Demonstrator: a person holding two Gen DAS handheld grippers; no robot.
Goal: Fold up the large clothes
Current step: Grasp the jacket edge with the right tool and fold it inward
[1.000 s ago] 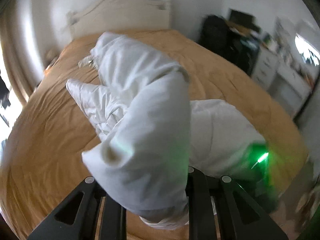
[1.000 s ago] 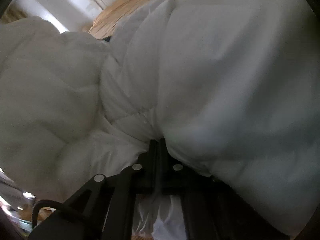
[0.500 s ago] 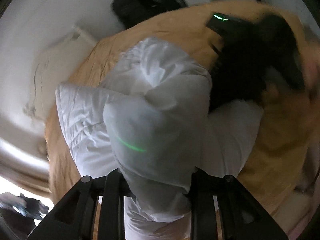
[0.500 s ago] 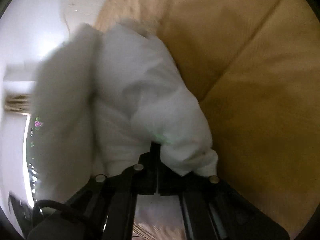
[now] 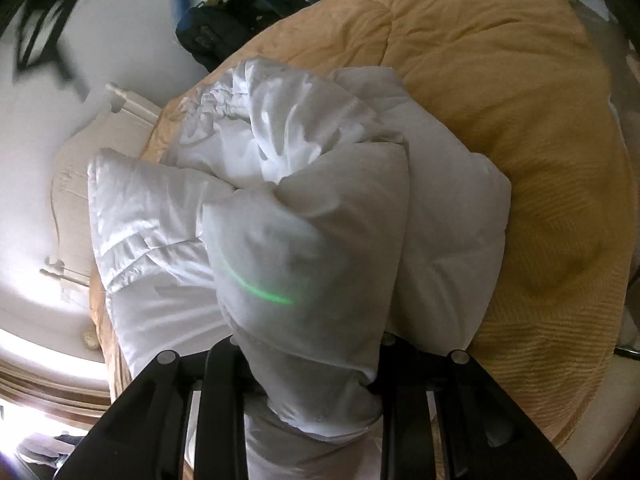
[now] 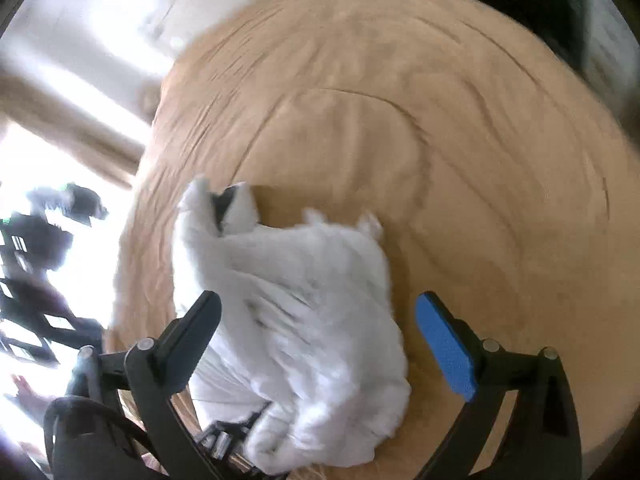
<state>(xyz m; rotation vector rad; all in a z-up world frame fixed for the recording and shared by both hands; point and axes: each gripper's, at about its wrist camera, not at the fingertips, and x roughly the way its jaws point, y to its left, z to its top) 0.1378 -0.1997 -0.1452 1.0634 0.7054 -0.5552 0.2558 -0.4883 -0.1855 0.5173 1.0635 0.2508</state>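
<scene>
White puffy garment (image 5: 304, 216) bunched; left tool (image 5: 308, 364) pinching fold; right tool (image 6: 320, 320) spreading, empty.

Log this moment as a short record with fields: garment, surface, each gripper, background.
garment: white padded garment, bunched in a loose heap, not folded flat
surface: bed with a tan cover, garment lying on it
left gripper: left gripper closed on a thick fold of the garment, the fold bulging up between its fingers
right gripper: right gripper jaws opening, nothing pressed between them; the garment lies on the bed below, clear of the pads
background: pale headboard behind the garment; dark bag beyond the bed
image quality: right wrist view blurred
</scene>
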